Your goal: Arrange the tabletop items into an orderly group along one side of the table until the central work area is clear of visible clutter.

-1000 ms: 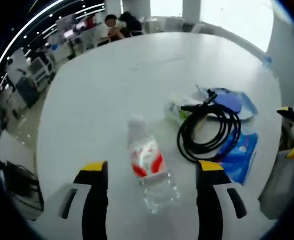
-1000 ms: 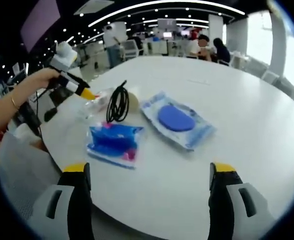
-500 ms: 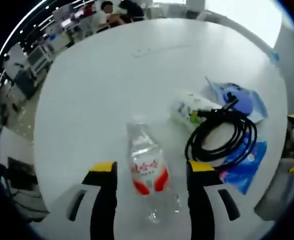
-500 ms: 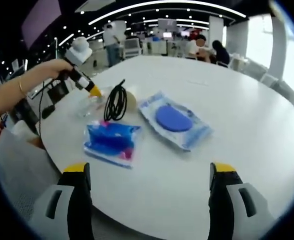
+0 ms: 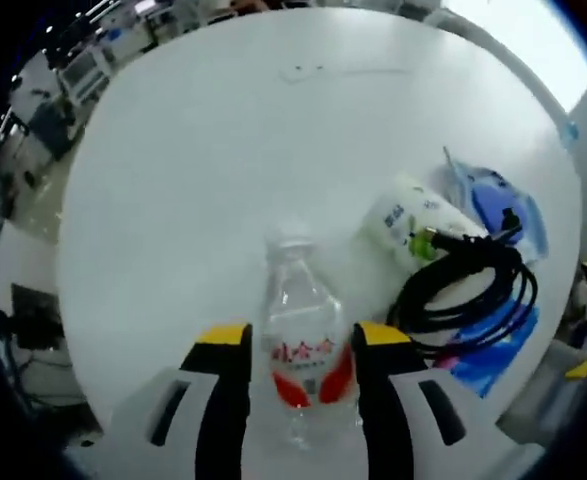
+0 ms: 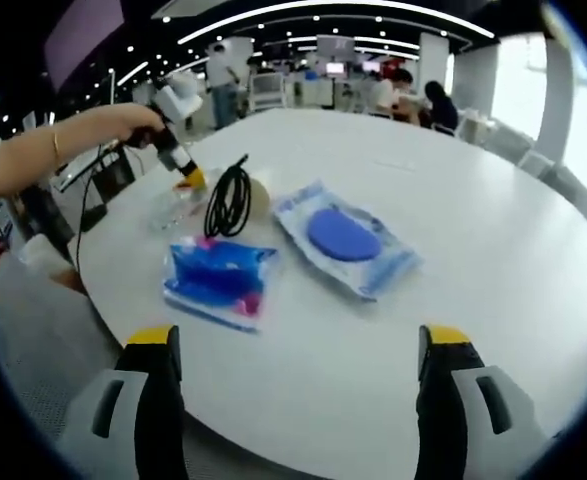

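A big round white tabletop (image 6: 493, 250) is spreading across the right gripper view, and behind it an open office is stretching away. Curved strips of ceiling lights (image 6: 313, 12) are glowing against a dark ceiling. Daylight is pouring in through tall windows (image 6: 518, 70) on the right, beside a white column (image 6: 433, 55). People are sitting at far desks (image 6: 393, 95). In the left gripper view, more desks (image 5: 58, 75) are lining the floor.

White round table (image 6: 493, 250). Clear bottle (image 5: 301, 345) with a red and white label. Black coiled cable (image 6: 229, 200). Clear packet (image 6: 347, 240) holding a blue disc. Bright blue packet (image 6: 216, 280) with pink patches. Tool (image 6: 300, 385) tips yellow over black.
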